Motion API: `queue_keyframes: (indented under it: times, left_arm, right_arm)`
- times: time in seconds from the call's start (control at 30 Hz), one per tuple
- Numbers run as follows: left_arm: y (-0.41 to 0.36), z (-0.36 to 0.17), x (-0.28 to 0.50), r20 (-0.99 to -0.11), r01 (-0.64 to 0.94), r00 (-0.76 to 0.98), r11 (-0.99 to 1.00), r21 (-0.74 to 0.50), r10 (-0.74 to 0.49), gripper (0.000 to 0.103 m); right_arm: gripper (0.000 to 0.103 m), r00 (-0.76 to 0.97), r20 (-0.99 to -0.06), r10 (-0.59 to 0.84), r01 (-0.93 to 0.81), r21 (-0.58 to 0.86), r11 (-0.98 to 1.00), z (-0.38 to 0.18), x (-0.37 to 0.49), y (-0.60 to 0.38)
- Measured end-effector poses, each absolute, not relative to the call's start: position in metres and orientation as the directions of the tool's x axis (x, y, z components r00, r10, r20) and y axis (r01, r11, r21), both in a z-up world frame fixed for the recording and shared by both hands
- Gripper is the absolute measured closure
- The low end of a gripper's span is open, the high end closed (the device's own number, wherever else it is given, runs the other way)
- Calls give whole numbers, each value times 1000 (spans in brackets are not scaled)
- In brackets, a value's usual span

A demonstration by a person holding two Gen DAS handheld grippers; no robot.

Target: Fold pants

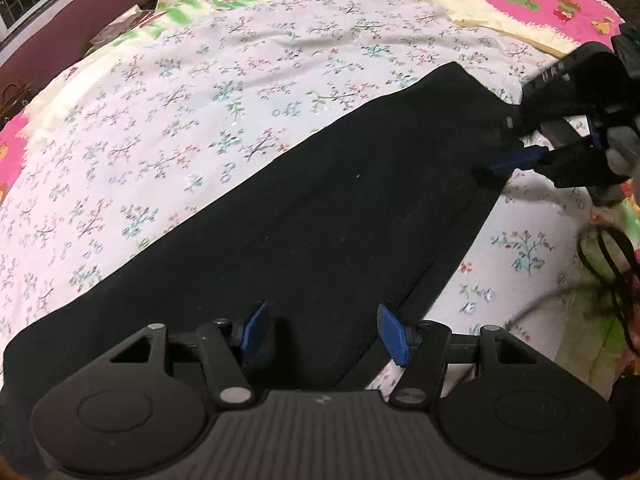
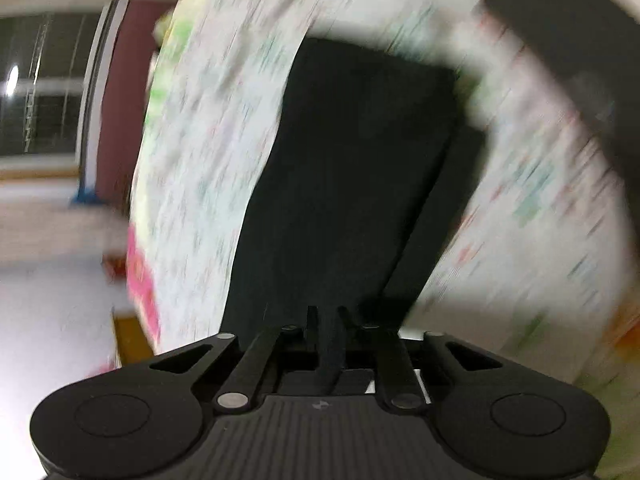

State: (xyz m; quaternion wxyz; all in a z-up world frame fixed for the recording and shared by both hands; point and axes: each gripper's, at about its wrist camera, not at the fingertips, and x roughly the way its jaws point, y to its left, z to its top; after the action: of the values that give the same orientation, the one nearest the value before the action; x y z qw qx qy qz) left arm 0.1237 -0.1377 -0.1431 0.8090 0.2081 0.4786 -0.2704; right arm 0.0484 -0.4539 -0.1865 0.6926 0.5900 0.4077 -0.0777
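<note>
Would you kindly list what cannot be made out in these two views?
- Right wrist view: motion blur smears the floral sheet.
- Right wrist view: whether the right gripper pinches the black pants; dark on dark.
- Left wrist view: the pants' near end, hidden behind the left gripper.

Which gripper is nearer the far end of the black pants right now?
Right. The right gripper is at the far end of the pants, jaws nearly together over the cloth. The left gripper hangs open over the near part.
</note>
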Motion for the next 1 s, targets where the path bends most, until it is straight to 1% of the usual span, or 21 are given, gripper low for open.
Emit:
queue_keyframes:
  times: [0.03, 0.2, 0.37, 0.47, 0.6, 0.7, 0.77, 0.83, 1.0]
  left_arm:
    - [-140, -143, 124, -887, 640, 395, 764, 79, -239, 35]
    - [-136, -143, 114, -890, 627, 382, 777, 52, -248, 35]
    - [-99, -141, 101, -893, 526, 405, 849, 51, -198, 35]
    - [-61, -136, 94, -897, 403, 420, 914, 48, -138, 35]
    - [5, -130, 78, -897, 217, 443, 970, 107, 0, 35]
    - [64, -127, 68, -898, 18, 427, 991, 130, 110, 35]
    - [103, -126, 64, -894, -121, 417, 985, 124, 164, 35]
    - [137, -128, 61, -895, -236, 412, 969, 75, 170, 35]
    - [188, -142, 63, -883, -388, 431, 922, 5, 186, 35]
  right_arm:
    - [74, 666, -658, 352, 602, 752, 269, -188, 49, -462]
    - [71, 654, -665, 361, 606, 746, 277, -195, 58, -461]
    - [71, 648, -650, 398, 594, 758, 271, -205, 72, -446]
    - [71, 626, -649, 432, 590, 757, 281, -207, 75, -437]
    - [71, 596, -668, 445, 574, 742, 346, -199, 82, -429]
    - [71, 571, -696, 434, 552, 718, 425, -187, 85, -418]
    - [71, 553, -714, 430, 525, 699, 486, -177, 87, -406]
    - [71, 516, -737, 437, 513, 674, 531, -172, 90, -393]
    - [70, 443, -787, 429, 477, 613, 630, -161, 100, -363]
